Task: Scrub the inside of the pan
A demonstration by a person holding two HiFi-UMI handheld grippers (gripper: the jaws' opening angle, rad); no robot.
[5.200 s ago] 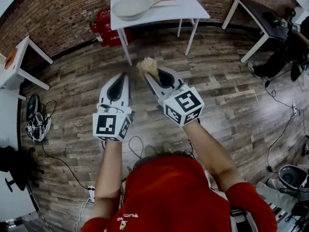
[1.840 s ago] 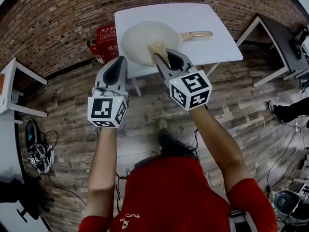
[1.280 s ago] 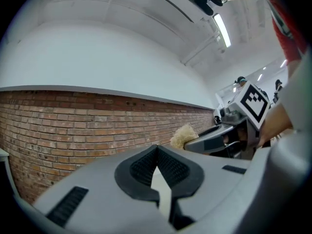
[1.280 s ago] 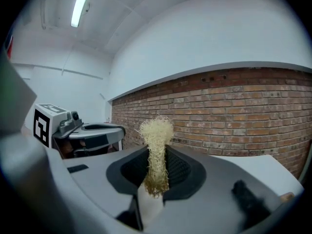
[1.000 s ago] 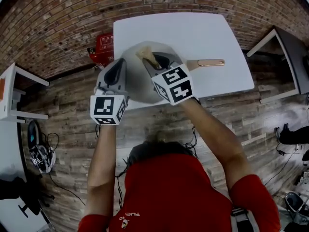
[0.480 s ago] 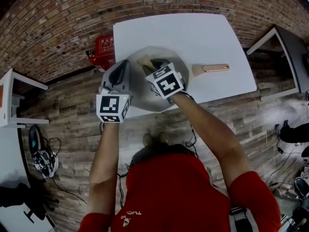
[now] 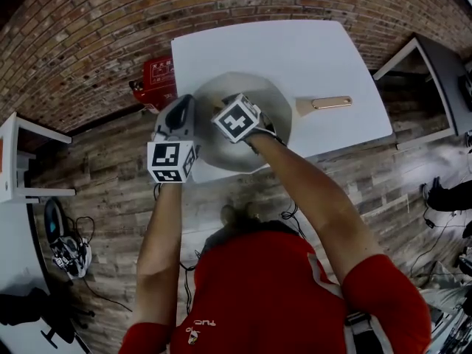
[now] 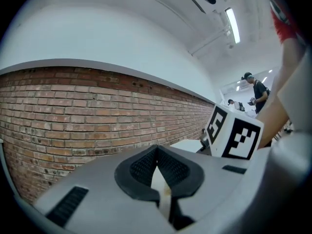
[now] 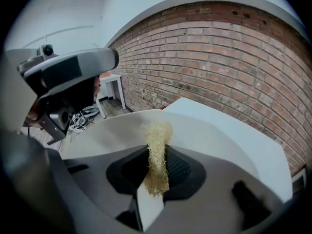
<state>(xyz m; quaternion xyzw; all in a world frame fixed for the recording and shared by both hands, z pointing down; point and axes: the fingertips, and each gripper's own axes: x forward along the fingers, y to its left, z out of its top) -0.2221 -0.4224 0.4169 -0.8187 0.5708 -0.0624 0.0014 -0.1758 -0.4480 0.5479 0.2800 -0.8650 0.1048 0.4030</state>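
1. Gripping a tan, fibrous scrubber (image 9: pixel 157 130), the right claw (image 9: pixel 157 165) has its jaws closed on the lower part of the wad. The frayed upper end sticks out past the tips.
2. That free end points at the pale grey inside of the pan (image 7: pixel 274 103). Whether it touches the surface cannot be told.
3. In the head view the right claw's marker cube sits over the middle of the pan, hiding the scrubber.
4. The left claw (image 8: pixel 157 149) is closed, its dark pads meeting at the tips with nothing between them.
5. It is held at the pan's left rim, just beside the right claw. Contact with the rim cannot be made out.
6. The pan rests near the front edge of a white table (image 7: pixel 280 46), its coppery handle (image 7: pixel 330 102) pointing right.
7. Behind the table runs a brick wall (image 7: pixel 88 43), with a red box (image 7: pixel 156 80) at its foot on the wooden floor (image 7: pixel 96 190).
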